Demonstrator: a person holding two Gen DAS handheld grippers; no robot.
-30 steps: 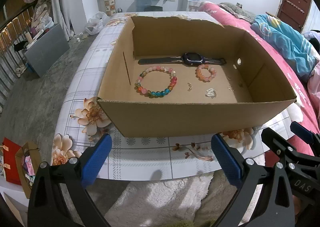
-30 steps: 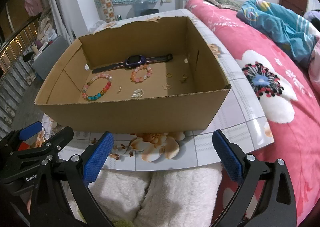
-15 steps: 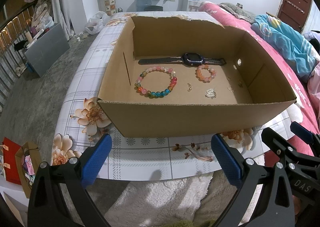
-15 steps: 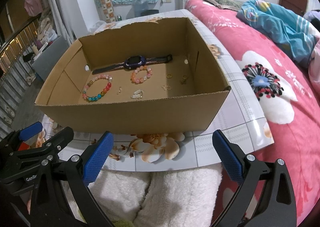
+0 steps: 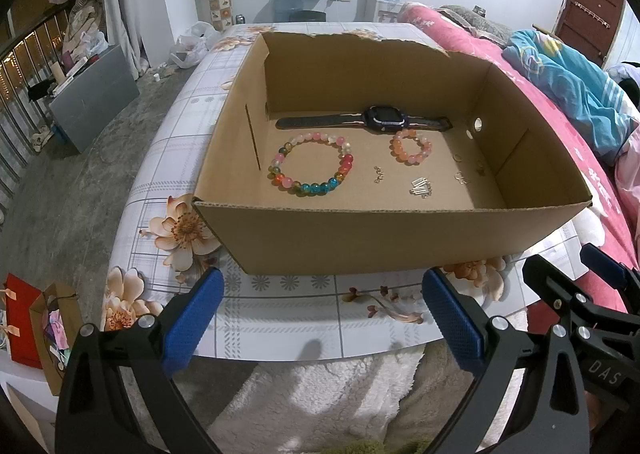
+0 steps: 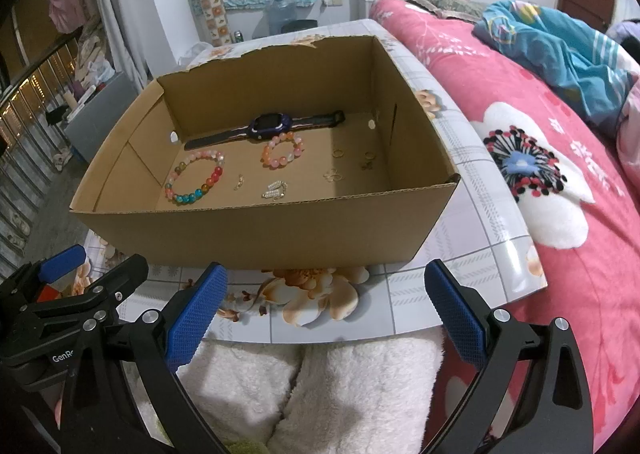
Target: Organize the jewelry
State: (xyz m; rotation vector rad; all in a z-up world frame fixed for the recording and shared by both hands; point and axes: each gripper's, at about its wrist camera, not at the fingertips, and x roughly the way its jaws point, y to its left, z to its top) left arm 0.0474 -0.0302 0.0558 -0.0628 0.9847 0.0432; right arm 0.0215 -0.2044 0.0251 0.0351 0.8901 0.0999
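Inside, the box [image 5: 384,242] holds watch [image 5: 382,120], bracelets (both grippers gape empty).

Left gripper [image 5: 320,318] fingers spread wide, empty; right gripper [image 6: 326,308] likewise, side by side.

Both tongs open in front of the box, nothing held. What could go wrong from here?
1. The cardboard box's near wall is tall; reaching over it with the left tongs or right tongs could catch the rim and shove the box.
2. The small metal pieces and rings lie flat and thin, so the wide pads may slip off them.
3. The pink bracelet touches the watch; gripping one may drag the other.
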